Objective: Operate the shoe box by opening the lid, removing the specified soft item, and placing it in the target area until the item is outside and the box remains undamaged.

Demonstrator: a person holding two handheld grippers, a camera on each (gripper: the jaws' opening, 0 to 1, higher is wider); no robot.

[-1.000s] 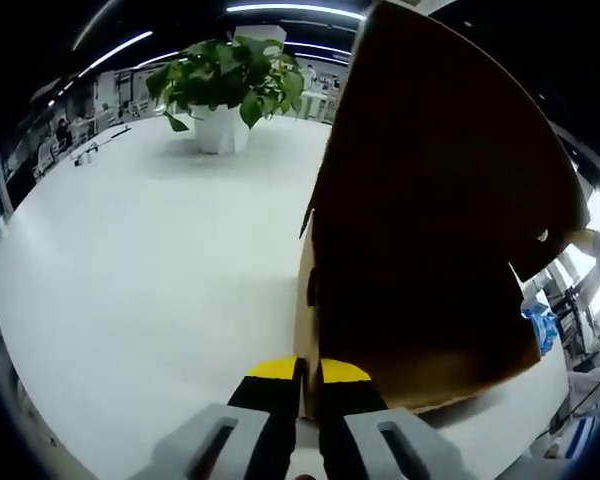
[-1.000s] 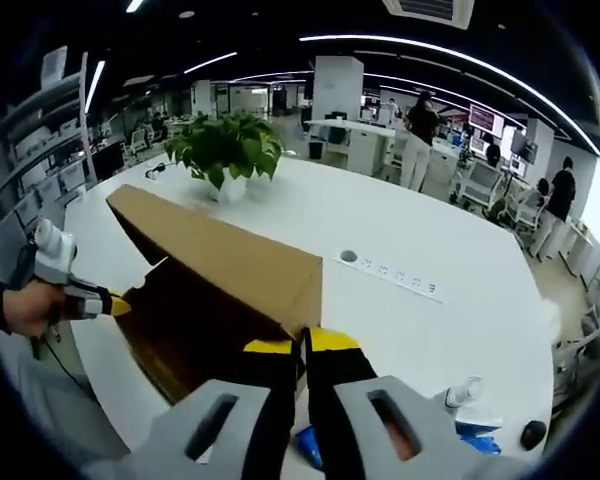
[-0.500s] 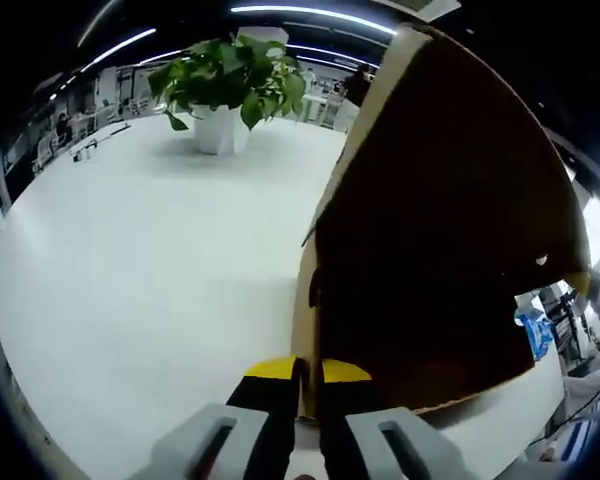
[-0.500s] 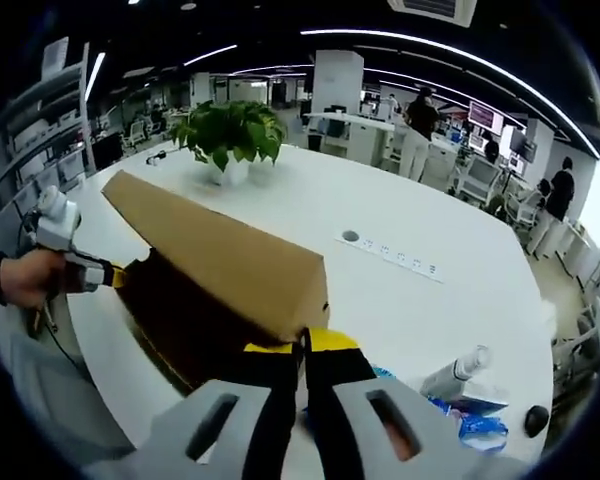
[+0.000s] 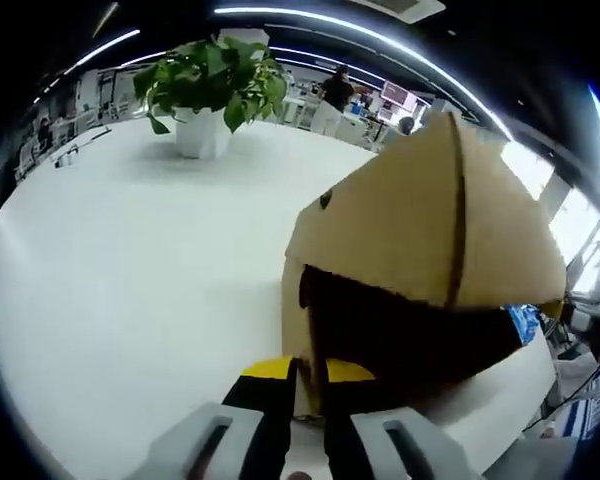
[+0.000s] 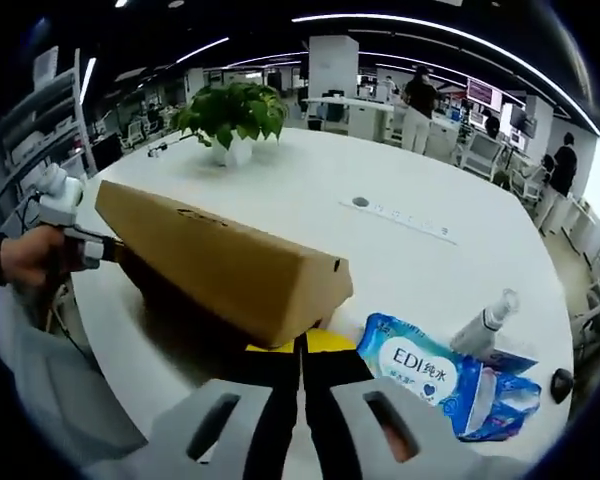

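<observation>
Spreading wide under strip lights, a white table (image 6: 280, 200) carries a cardboard box lid (image 6: 220, 265), raised off the surface with its dark underside showing. Both grippers pinch its rim: the right gripper (image 6: 302, 345) has its yellow-tipped jaws pressed together on the near corner, and the left gripper (image 5: 298, 372) has its jaws pressed together on the lid's edge at the other end, where the right gripper view shows a hand (image 6: 25, 255) holding it. Just beside the lid's near corner lies a blue soft pack (image 6: 420, 370) printed "EDI", flat on the table, with a small spray bottle (image 6: 485, 320) lying next to it. A potted plant (image 6: 232, 115) in a white pot stands well apart at the far side of the table. A strip of sockets (image 6: 400, 220) is set into the tabletop. Beyond is an open office with desks, a pillar and people standing.
</observation>
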